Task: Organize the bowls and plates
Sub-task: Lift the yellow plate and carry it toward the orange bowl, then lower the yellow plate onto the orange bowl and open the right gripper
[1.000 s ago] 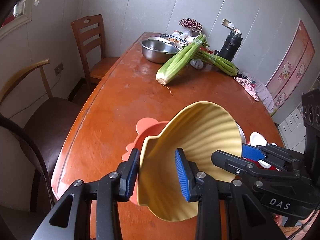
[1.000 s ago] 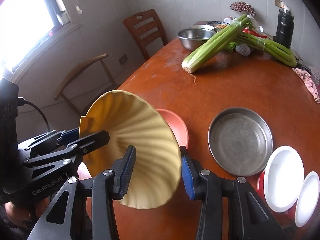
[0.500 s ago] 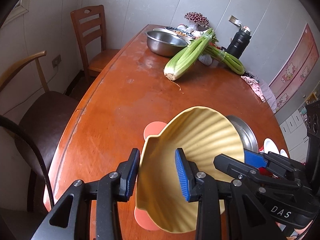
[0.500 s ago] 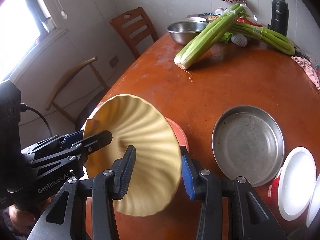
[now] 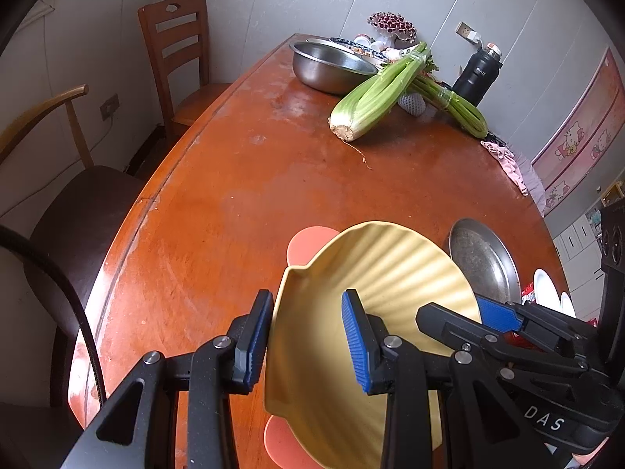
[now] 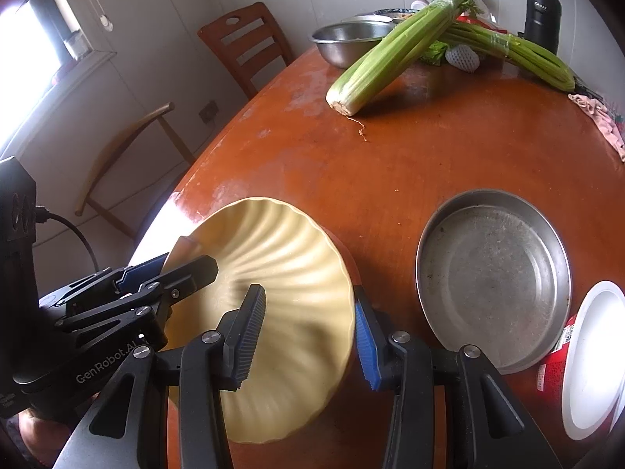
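Observation:
A yellow ribbed plate [image 5: 375, 285] [image 6: 281, 265] sits low over a salmon-pink plate [image 5: 308, 240] at the table's near edge. My left gripper [image 5: 306, 338] straddles the yellow plate's left rim with its jaws apart. My right gripper [image 6: 308, 336] straddles the right rim, also with a gap at the jaws. Each gripper shows in the other's view, the right gripper [image 5: 488, 320] and the left gripper [image 6: 172, 273]. A metal pan [image 6: 496, 277] [image 5: 484, 258] lies to the right, with white plates [image 6: 593, 355] beyond it.
On the orange wooden table [image 5: 273, 179] lie celery bunches [image 5: 375, 93], a steel bowl [image 5: 328, 66] and a black flask [image 5: 474, 76] at the far end. Two chairs [image 5: 175, 54] stand at the left. A pink cloth [image 5: 504, 160] lies at the right edge.
Both grippers have lowered the yellow plate from steeply tilted to nearly level over the pink plate, and both views have moved forward and down.

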A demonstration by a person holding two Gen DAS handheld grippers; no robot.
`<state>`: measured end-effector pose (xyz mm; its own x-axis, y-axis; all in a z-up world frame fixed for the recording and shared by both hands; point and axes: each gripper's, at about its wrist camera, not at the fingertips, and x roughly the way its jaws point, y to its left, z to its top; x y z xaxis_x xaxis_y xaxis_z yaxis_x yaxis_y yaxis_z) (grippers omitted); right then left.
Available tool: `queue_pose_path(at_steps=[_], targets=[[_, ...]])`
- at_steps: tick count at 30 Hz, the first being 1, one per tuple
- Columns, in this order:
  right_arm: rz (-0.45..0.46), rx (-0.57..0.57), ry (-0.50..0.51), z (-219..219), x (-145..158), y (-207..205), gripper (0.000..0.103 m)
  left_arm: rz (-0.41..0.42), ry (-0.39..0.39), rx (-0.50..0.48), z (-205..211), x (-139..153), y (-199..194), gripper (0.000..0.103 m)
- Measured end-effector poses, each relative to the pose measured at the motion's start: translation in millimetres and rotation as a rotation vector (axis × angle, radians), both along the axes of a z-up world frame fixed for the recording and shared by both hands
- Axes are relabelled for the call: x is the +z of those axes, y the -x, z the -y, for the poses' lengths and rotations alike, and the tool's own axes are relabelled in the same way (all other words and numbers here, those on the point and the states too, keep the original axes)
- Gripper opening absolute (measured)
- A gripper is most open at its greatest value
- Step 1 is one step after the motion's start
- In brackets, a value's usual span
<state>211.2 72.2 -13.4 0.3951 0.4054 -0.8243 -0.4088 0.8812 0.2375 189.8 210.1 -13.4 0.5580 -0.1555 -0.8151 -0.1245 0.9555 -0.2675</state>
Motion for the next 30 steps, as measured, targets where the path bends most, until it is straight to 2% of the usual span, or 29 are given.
queue_pose_path(at_steps=[30], targets=[[0.014, -0.03, 0.044, -0.3, -3.3, 1.2, 0.046, 0.001, -0.033, 0.004, 5.2, 0.9, 4.9, 0.036]])
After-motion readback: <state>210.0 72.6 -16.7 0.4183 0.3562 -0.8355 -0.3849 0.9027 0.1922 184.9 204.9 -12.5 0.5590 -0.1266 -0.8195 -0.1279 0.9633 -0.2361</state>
